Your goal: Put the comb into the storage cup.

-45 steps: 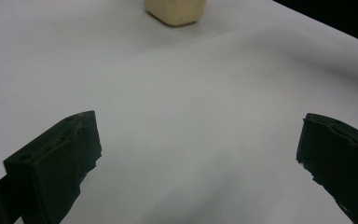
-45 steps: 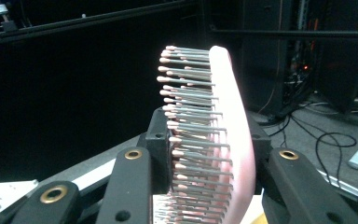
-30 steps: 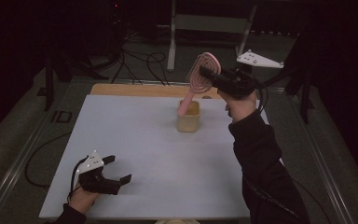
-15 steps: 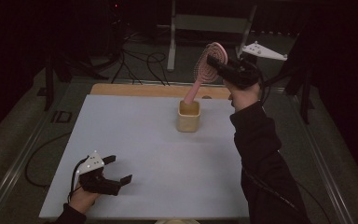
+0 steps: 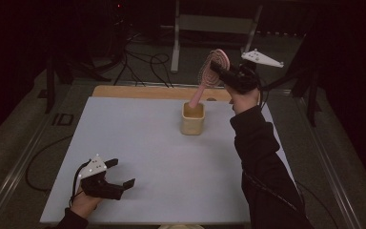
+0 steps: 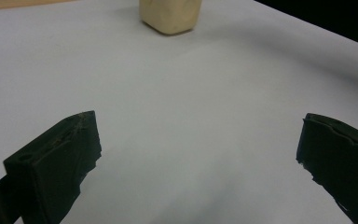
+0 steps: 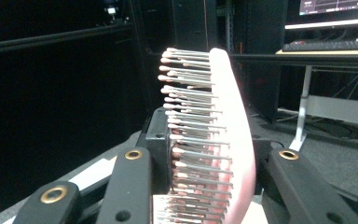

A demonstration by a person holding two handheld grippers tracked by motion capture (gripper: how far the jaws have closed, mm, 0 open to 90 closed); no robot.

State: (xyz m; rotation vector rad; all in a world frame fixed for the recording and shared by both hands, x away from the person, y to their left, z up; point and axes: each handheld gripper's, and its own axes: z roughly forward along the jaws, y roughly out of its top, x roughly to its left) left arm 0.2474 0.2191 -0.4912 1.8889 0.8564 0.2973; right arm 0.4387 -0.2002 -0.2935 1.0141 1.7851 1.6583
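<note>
The right gripper point(image 5: 224, 72) has its jaws closed on the head of the pink hairbrush point(image 5: 208, 71), clamping across the bristle side and the smooth back, and it holds the brush up high behind and above the yellow cup point(image 5: 192, 118). The grip sits on the head for a reason, by the look of it: that leaves the handle free to point down, and its tip is right at the cup's mouth, at the rim or just inside it — which of the two cannot be told from the high view. The brush leans, head tipped away from the cup toward the far side of the table point(image 5: 138, 157), so the handle slants in rather than dropping straight.

In the right gripper view the hairbrush point(image 7: 214, 140) stands between the jaws, bristles fanned to the left.

The left gripper point(image 5: 116, 179) rests well short of the cup, down near the table's front edge, jaws spread wide and holding nothing. In its own view the cup point(image 6: 170, 16) sits far ahead beyond bare tabletop. It looks parked out of the way, leaving the work at the cup to the other hand.
</note>
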